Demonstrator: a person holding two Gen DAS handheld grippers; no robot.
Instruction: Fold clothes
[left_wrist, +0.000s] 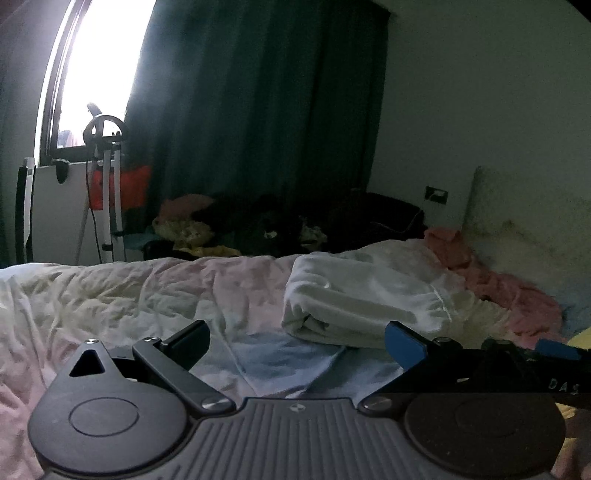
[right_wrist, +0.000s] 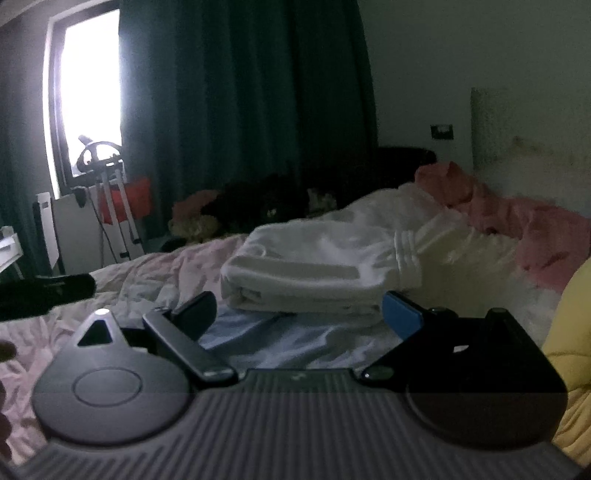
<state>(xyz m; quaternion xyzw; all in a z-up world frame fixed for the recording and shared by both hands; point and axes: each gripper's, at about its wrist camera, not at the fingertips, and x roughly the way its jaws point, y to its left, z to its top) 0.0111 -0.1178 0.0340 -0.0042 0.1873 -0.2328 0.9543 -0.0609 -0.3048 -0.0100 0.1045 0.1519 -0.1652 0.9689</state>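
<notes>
A folded white garment (left_wrist: 365, 299) lies on the bed, on a pale blue cloth (left_wrist: 280, 362). It also shows in the right wrist view (right_wrist: 314, 273), just beyond my fingers. My left gripper (left_wrist: 297, 341) is open and empty, low over the blue cloth, just short of the garment's near left corner. My right gripper (right_wrist: 299, 314) is open and empty, its fingers either side of the garment's near edge, not touching it. A pink garment (left_wrist: 498, 280) lies crumpled behind the white one, also in the right wrist view (right_wrist: 517, 221).
The bed has a rumpled pale pink and white cover (left_wrist: 110, 295). A yellow cloth (right_wrist: 569, 332) lies at the right. Dark clothes (left_wrist: 266, 225) are piled past the bed's far edge. A white stand (left_wrist: 107, 192) and a green curtain (left_wrist: 258, 103) are by the window.
</notes>
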